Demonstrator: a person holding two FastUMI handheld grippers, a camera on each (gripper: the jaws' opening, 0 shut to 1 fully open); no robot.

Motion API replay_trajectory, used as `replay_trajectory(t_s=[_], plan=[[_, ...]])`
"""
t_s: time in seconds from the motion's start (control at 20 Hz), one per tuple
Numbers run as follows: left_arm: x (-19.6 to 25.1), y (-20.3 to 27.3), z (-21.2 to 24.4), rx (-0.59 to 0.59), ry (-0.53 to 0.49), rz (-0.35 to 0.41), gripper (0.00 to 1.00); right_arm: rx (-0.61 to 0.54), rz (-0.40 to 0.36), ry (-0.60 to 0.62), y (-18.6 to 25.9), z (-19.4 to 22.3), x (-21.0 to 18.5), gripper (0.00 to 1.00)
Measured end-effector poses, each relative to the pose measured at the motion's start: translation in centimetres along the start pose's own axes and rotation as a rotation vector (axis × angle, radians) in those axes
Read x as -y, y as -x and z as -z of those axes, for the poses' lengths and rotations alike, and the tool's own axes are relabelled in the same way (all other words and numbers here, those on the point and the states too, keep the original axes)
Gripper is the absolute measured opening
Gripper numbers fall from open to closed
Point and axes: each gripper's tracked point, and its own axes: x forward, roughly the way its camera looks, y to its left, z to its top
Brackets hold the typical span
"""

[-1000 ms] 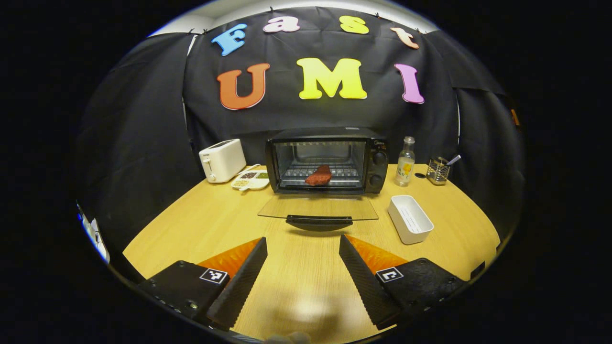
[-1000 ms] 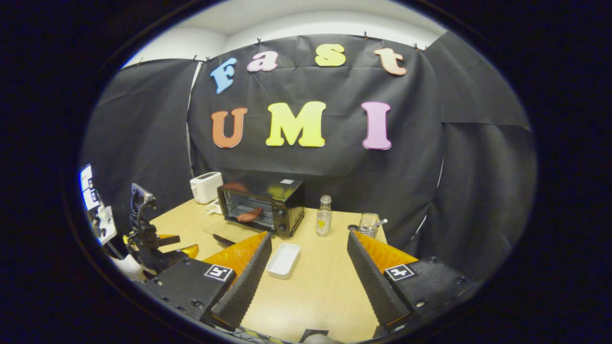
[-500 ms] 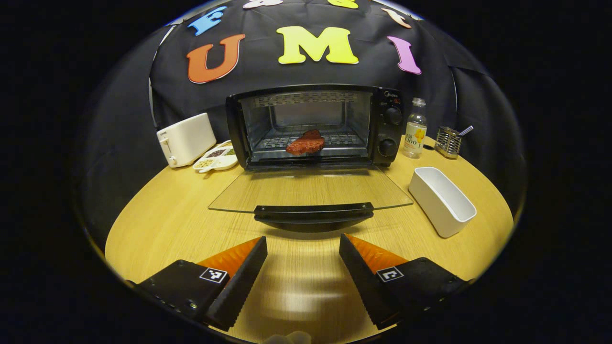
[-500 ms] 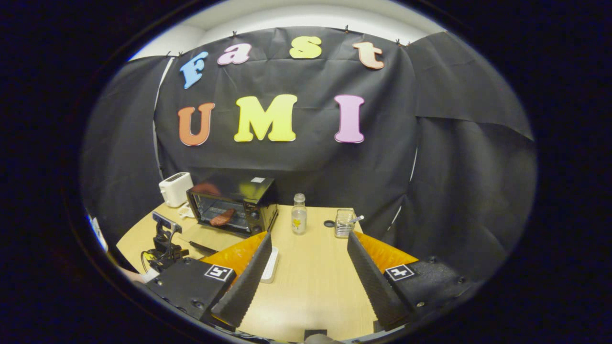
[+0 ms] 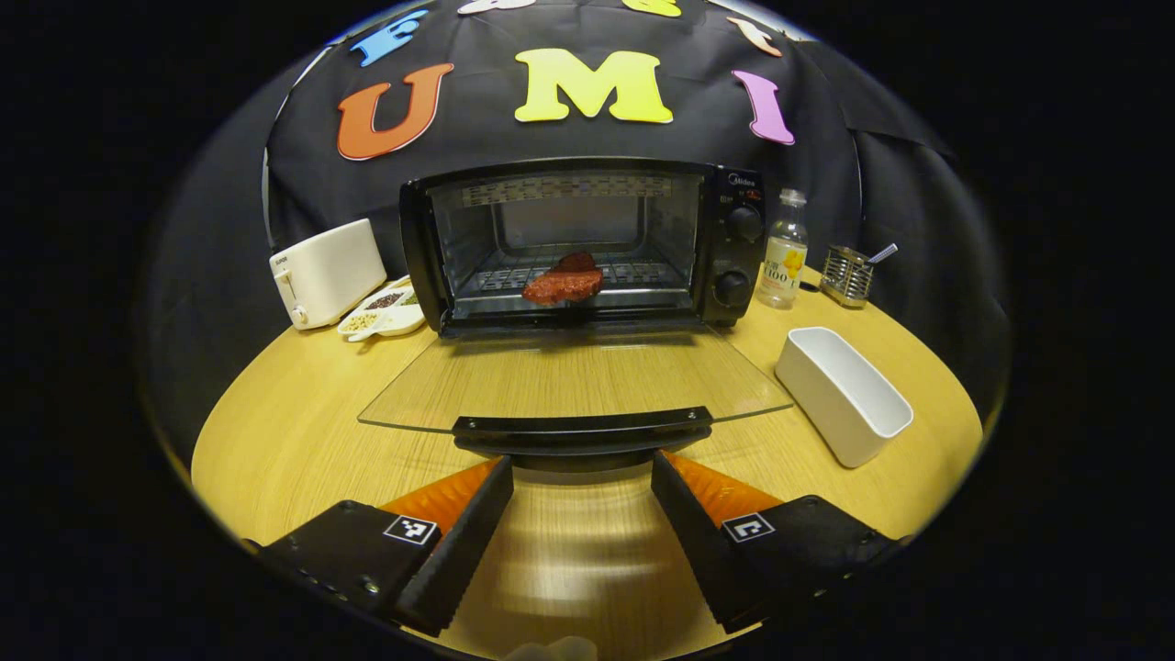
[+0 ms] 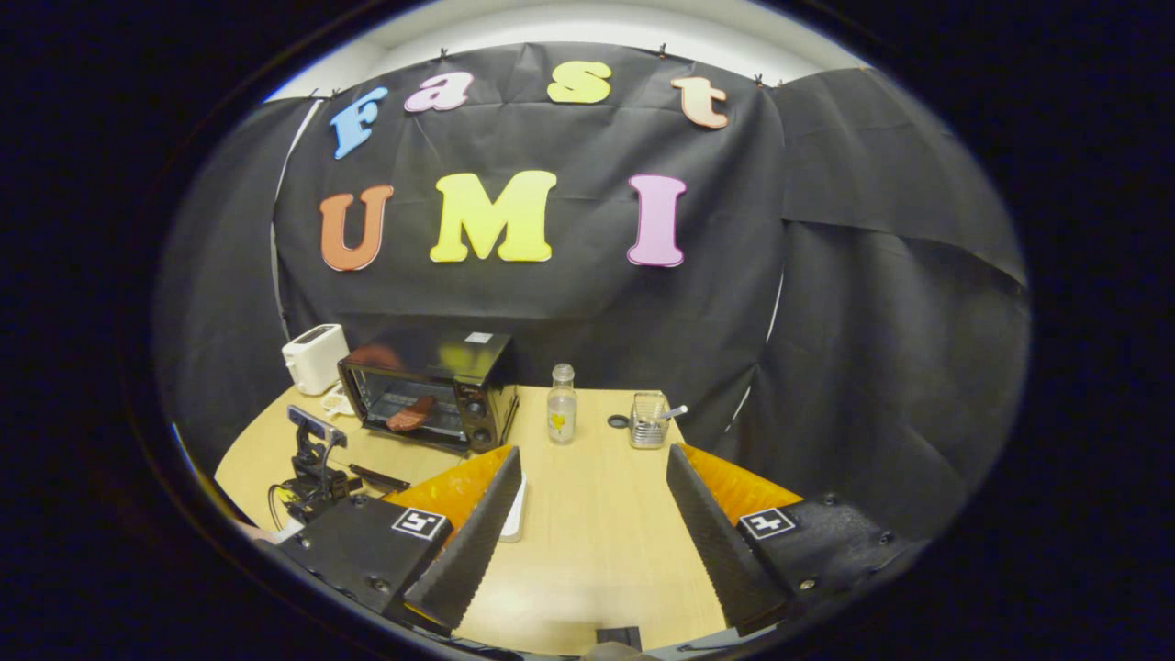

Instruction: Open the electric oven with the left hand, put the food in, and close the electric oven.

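Two steps look done: black electric oven (image 5: 587,243) open, red meat piece (image 5: 563,283) on rack inside; glass door (image 5: 574,378) flat; closing left; left gripper (image 5: 581,477) fingers apart near black door handle (image 5: 582,428); right gripper (image 6: 592,473) fingers apart, empty.

Our left gripper (image 5: 582,487) sits low and level, fingers spread wide, holding nothing. Our right gripper (image 6: 594,477) is raised higher, fingers likewise parted, empty. Left gripper shows small at right view's lower left.
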Motion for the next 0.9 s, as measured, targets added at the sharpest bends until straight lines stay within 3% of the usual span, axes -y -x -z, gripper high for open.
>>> replay_trajectory(t_s=[0.35,0.9], plan=[[-0.6,1.1,-3.1,0.026,-0.002,0.009,0.96,0.001,-0.027,-0.018,-1.0,0.0,-1.0,0.97],[-0.8,-0.4,-15.9,0.205,-0.086,-0.007,0.97,0.025,-0.011,-0.081,-1.1,0.0,-0.5,0.97]])
